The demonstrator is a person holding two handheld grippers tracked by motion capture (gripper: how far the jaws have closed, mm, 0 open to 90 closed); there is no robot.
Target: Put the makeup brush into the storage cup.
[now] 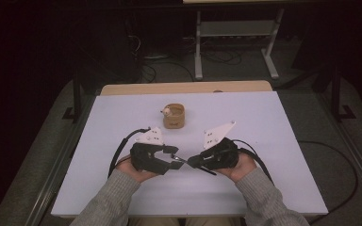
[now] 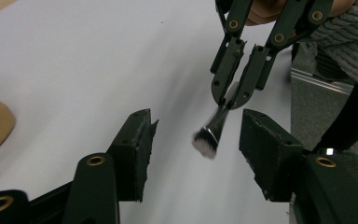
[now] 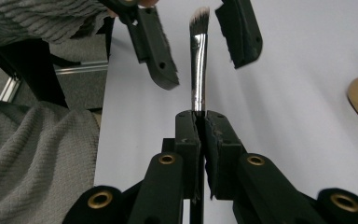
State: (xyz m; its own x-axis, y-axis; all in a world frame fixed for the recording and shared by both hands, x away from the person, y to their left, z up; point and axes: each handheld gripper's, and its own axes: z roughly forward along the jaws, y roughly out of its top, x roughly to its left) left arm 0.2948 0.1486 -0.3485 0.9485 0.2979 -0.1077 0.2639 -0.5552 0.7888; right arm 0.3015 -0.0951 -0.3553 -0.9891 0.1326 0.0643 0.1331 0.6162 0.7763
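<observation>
Between left gripper [image 2: 193, 144] rubbery fingers [image 2: 137, 140]: slim metal-ferruled brush [image 2: 209, 135], bristles soft.

A small tan container [image 1: 174, 117] stands alone toward the far middle of the white surface [image 1: 273, 141] (a small pale object sits at its rim), with cables [image 1: 169, 63] trailing across the floor behind.

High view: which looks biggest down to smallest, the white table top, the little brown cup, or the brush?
1. The white table top, by far the largest.
2. The brown cup.
3. The brush, a thin sliver between the two grippers; much of it is hidden in the right gripper, so its full length is unsure.
</observation>
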